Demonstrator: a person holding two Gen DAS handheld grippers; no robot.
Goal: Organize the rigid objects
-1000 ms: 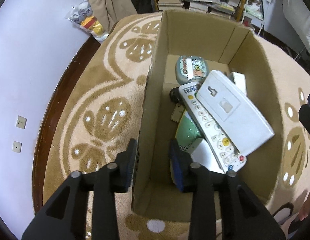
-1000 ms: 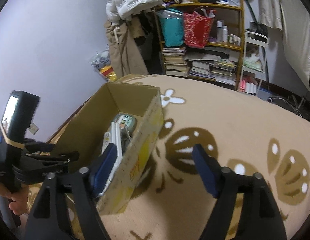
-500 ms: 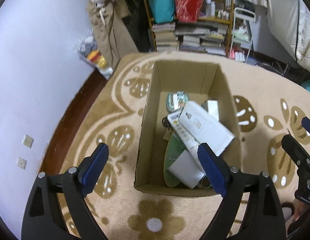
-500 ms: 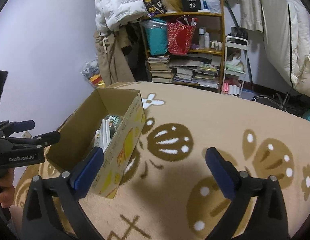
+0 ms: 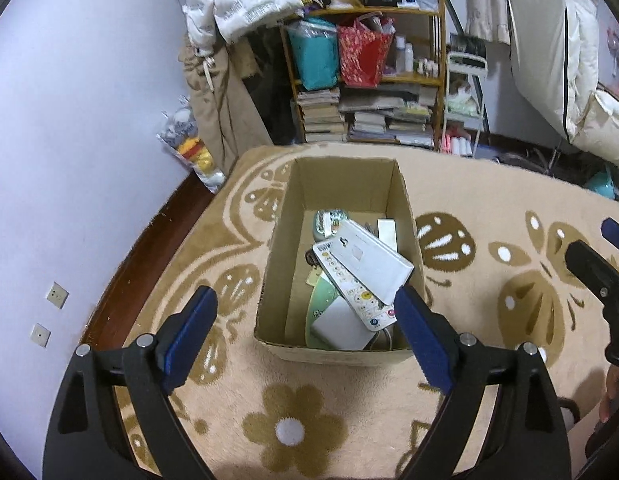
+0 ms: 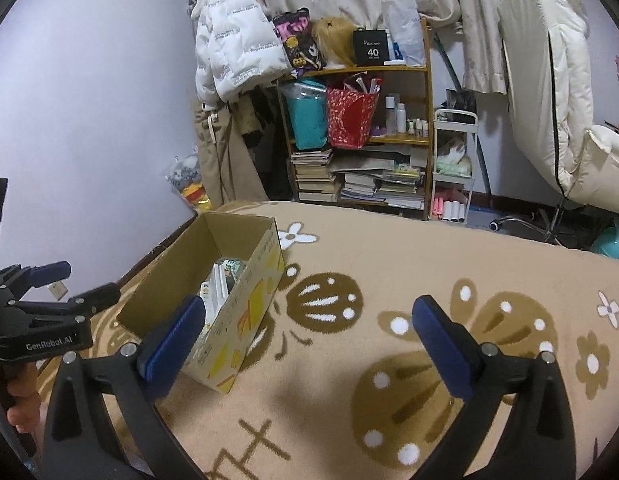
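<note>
box (image 5: 341, 344) on rug (image 5: 489, 392): remote (image 5: 351, 290), white panel (image 5: 373, 258), tins inside | left claw (image 5: 305, 332), right claw (image 6: 305, 340): both wide apart, empty | no loose items seen on rug; task looks about done

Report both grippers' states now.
Left gripper: open, empty, jaws just opened.
Right gripper: open, empty, jaws just widened.

Both handheld tools are matte black plastic. The left gripper (image 5: 305, 320) has angular fingers with triangular cut-outs, silver pivot screws and blue ribbed pads (image 5: 419, 334). The right gripper (image 6: 305, 336) matches. White "GenRobot.AI" lettering (image 6: 48, 343) marks the left one's body.
</note>
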